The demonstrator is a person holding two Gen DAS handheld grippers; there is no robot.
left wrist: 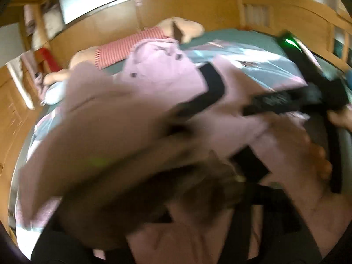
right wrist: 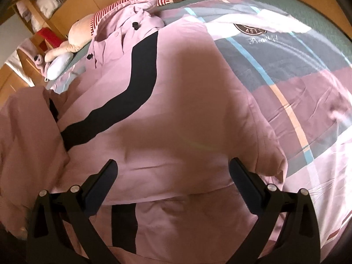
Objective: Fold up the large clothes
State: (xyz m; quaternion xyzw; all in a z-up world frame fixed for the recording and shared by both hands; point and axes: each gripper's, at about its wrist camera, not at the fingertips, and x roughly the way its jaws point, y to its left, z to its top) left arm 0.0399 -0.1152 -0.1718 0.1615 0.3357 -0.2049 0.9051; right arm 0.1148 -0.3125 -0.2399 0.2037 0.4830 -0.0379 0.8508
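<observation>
You are working over one pink garment (right wrist: 180, 101), spread across a bed with a patchwork quilt (right wrist: 308, 101) of purple, grey, white and blue blocks. The garment has one wide black stripe (right wrist: 132, 92) curving down its front, and two dark buttons (right wrist: 134, 24) show near its collar at the far end. One section of the pink fabric is raised at the left in your right wrist view, standing above the rest, which lies flat on the quilt.

Your right gripper (right wrist: 173, 169) hovers just above the near part of the garment with its two black fingers (right wrist: 103, 182) spread wide apart and nothing between them. In the left wrist view the same tool (left wrist: 308, 96) appears at the right edge as a blurred black shape with one green light, with your hand (left wrist: 338, 118) on it.

The left wrist view is heavily blurred. A large fold of pink cloth (left wrist: 114, 145) fills the foreground and covers your left gripper's fingers, so you cannot tell how its jaws stand.

At the far side of the bed lies one plush doll (right wrist: 132, 2) in a red-and-white striped top, beside a pale blue cushion (right wrist: 58, 65). Behind it runs a wooden headboard (left wrist: 154, 15) and, to the left, wooden shelving (right wrist: 33, 19) holding folded white items.
</observation>
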